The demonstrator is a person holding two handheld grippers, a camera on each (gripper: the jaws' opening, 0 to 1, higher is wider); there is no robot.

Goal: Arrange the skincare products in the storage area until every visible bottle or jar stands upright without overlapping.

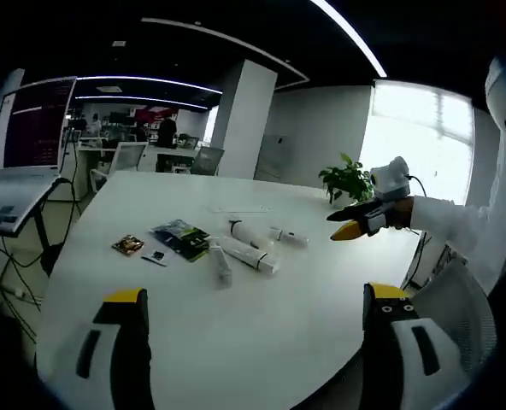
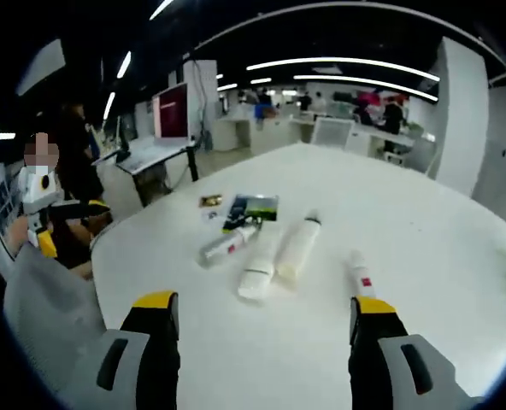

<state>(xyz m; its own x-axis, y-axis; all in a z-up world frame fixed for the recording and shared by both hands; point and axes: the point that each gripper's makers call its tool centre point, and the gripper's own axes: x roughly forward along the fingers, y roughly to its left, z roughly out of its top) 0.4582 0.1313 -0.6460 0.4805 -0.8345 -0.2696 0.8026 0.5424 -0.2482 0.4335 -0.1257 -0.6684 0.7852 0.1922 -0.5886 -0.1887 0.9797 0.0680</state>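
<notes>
Lying flat on the white table (image 2: 424, 256), left of the dark packet (image 2: 251, 209) to right: tube one (image 2: 227, 246), tube two (image 2: 261, 272), tube three (image 2: 298, 248), tube four (image 2: 361, 275), none upright. Left gripper (image 1: 255, 301) and right gripper (image 2: 264, 309) hover wide apart, jaws empty, near the table's edge.

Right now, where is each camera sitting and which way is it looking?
Left gripper view: rides the left gripper, looking along its open fingers over the white table at lying tubes; the right gripper on a white sleeve comes in.
Right gripper view: rides the right gripper, open fingers, facing the tubes from the opposite side; the left gripper shows.
Shared: table, tubes, dark packet.
</notes>
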